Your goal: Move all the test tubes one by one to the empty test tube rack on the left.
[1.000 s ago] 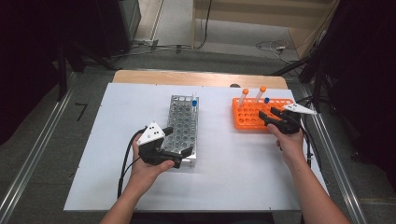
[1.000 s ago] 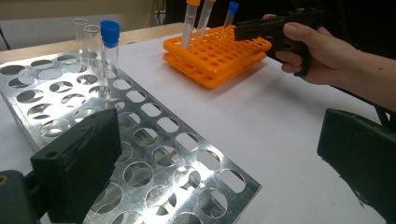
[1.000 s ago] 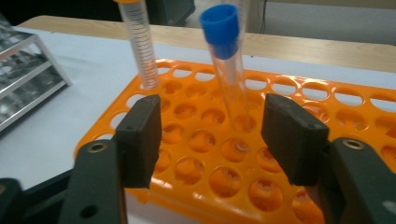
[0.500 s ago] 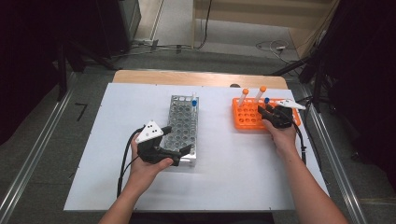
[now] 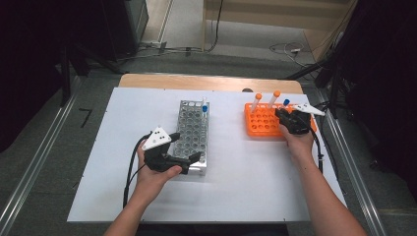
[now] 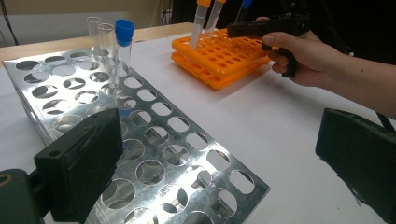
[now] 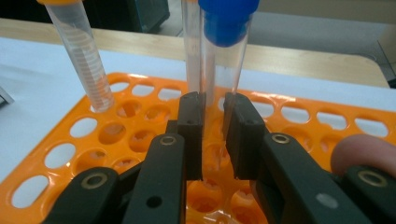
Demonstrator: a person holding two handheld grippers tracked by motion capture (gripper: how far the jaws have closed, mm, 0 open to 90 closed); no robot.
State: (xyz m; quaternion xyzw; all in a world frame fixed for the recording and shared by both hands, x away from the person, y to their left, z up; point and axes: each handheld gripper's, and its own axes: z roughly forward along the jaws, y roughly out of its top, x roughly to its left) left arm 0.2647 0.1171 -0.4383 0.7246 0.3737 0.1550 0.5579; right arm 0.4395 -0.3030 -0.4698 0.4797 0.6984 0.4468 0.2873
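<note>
2 jaws of the right gripper (image 7: 214, 135), just closed, clamp a blue-capped tube (image 7: 223, 51) standing in the orange rack (image 7: 60, 154); no lettering is legible.

The blue-capped tube (image 7: 223, 51) has its cap cut off at the top edge.

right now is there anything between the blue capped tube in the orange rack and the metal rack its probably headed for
Nothing visible. The right gripper has just closed its fingers on the blue-capped tube in the orange rack. Bare white table lies between it and the metal rack, where the left gripper holds the near end.
</note>
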